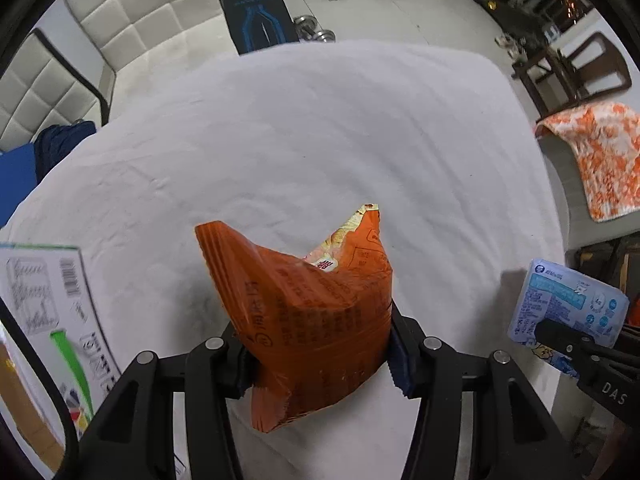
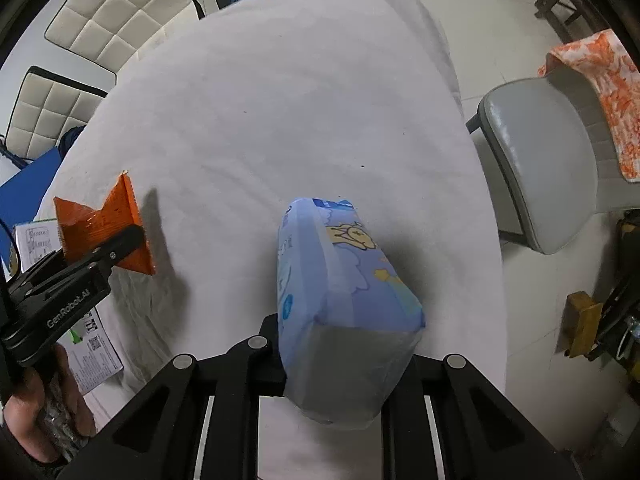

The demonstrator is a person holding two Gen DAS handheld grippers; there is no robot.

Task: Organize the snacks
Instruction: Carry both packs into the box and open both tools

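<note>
The left gripper (image 1: 320,356) is clamped on the lower part of an orange snack bag (image 1: 308,312), its black fingers pressing the bag from both sides, and it is raised above the surface. A bare hand (image 2: 44,412) wraps its handle from below. The right gripper (image 2: 344,364) holds a pale blue packet (image 2: 340,280) pinched at its near end, the packet jutting forward along the fingers. The two grippers sit side by side, well apart.

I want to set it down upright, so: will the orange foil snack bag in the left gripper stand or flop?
The crinkled orange foil snack bag probably flops: its top is already folded over. It looks puffy and light, so it likely tips. The left gripper dents it, suggesting soft sides.
</note>
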